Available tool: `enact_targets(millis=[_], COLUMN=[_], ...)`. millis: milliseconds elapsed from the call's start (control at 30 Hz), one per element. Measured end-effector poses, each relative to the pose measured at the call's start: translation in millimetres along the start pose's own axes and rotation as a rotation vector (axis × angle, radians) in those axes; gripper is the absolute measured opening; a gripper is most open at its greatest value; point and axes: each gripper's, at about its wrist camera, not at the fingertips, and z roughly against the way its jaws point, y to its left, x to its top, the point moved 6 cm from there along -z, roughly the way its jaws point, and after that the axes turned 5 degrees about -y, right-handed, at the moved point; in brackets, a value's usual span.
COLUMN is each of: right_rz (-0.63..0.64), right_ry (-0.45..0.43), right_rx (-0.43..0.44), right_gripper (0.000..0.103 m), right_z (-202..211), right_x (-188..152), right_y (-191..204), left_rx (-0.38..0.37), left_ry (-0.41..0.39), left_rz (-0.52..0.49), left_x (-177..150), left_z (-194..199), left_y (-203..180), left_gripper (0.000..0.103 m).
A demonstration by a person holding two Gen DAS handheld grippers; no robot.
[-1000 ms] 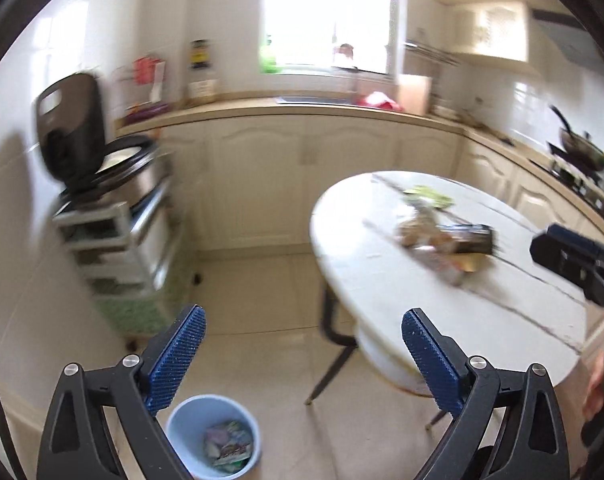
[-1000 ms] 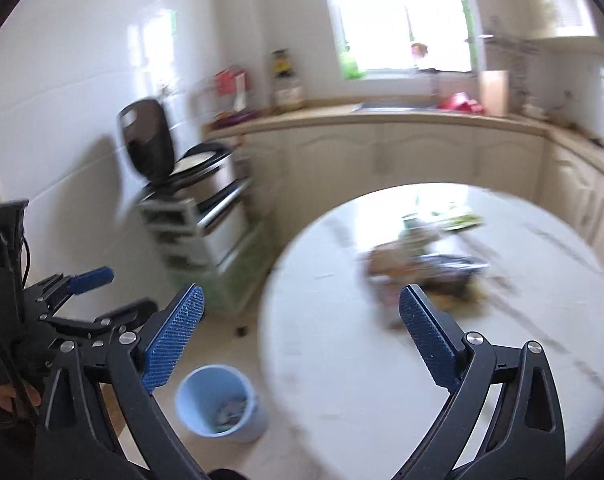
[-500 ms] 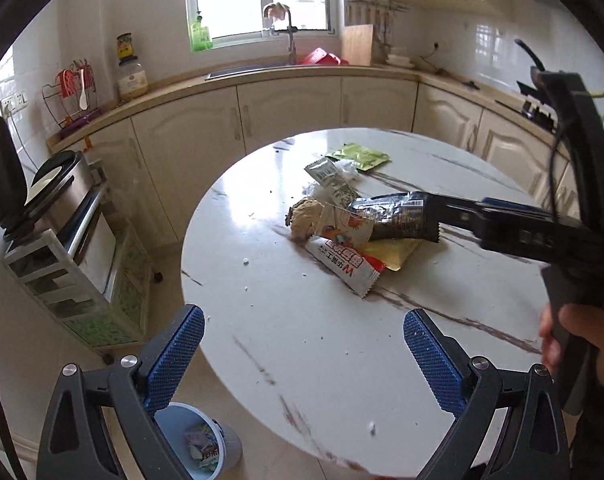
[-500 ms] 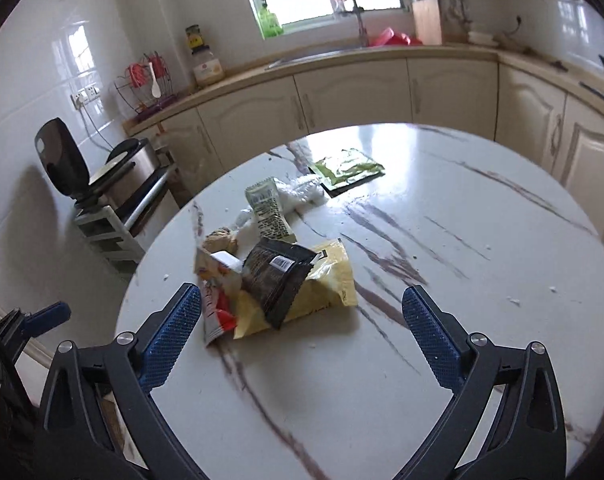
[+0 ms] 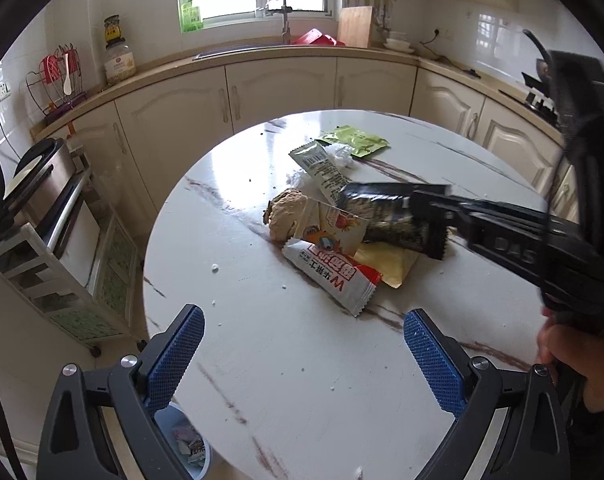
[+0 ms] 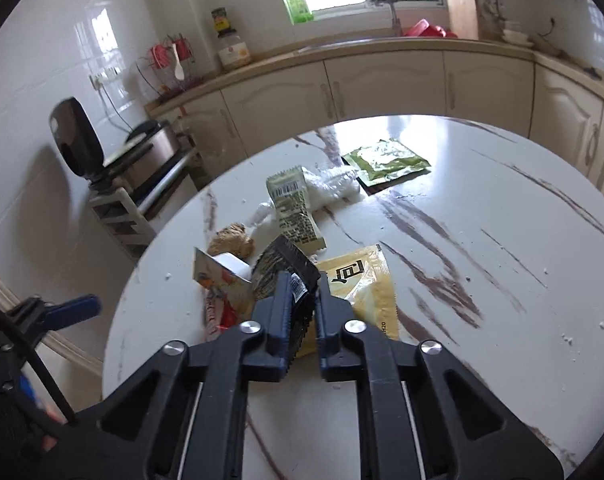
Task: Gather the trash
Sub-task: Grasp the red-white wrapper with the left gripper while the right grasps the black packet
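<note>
The right gripper was pinching one black wrapper at the centre of the frame, at the middle of the round table. The left gripper stood spread and empty at the bottom of its view. Five more wrappers lay on the table: one yellow, one red-and-white, one pale green, one green, one small orange. One blue bin stood at lower left.

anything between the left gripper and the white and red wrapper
Nothing visible. The left gripper hangs open over bare table, and the white and red wrapper lies just ahead at the near edge of the pile.
</note>
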Motion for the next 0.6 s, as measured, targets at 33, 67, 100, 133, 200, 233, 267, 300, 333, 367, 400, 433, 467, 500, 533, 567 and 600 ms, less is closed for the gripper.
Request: enact_targets(millis=[33,67,100,133,200,233,267,300,333,367,400,433,467,500,533,567,600], right_rz=[-0.001,0.001,0.01,0.016,0.016,0.019,0.021,0.017,0.013,0.014,0.019,0.017,0.013,0.008,0.005,0.004,0.002], right_ry=[-0.016,-0.029,-0.042,-0.055,-0.066,-0.072,-0.074,-0.077,-0.077,-0.071,-0.07,-0.068,-0.063,-0.06,-0.06,-0.052,-0.048], right_rx=[0.001,-0.011,-0.029,-0.048,-0.064,-0.076,-0.092,-0.096,-0.092,-0.093,-0.097,-0.091,-0.084,-0.079,-0.074,-0.07,-0.068], right_gripper=[0.005,0.004,0.004,0.004,0.004,0.004,0.004,0.004,0.004,0.004,0.004,0.004,0.004,0.004,0.004,0.004,0.004], right_z=[8,16,25,34,50,56,61,68,72,75,78,80,82,83,84,84,85], right_x=[0,1,1,0,-4,-5,-7,-11,-12,-15,-19,-20,-23,-25,-26,-28,-30], right_y=[-1,-3,-5,-9,-15,-19,-22,-25,-28,-30,-31,-32,-33,-34,-36,-37,-37], left_rx=[-0.001,0.001,0.005,0.013,0.006,0.007,0.019,0.036,0.054,0.062,0.079,0.089,0.096,0.112,0.106,0.097,0.075], left_ry=[0.003,0.005,0.009,0.015,0.025,0.027,0.032,0.033,0.037,0.044,0.053,0.061,0.066,0.073,0.083,0.09,0.093], left_rz=[0.006,0.01,0.016,0.026,0.047,0.054,0.053,0.052,0.052,0.051,0.054,0.055,0.055,0.06,0.063,0.068,0.083], left_x=[1,3,5,6,10,11,14,16,18,19,20,22,22,23,22,22,21], left_z=[-5,-9,-14,-19,-31,-36,-43,-48,-55,-59,-66,-72,-76,-82,-86,-89,-91], left_y=[-1,-3,-3,-3,-6,-8,-10,-10,-10,-9,-9,-8,-7,-5,-4,-3,-3], left_gripper=[0.098,0.098,0.098,0.098,0.098,0.098,0.098,0.098,0.098,0.098,0.098,0.098,0.094,0.087,0.086,0.082,0.075])
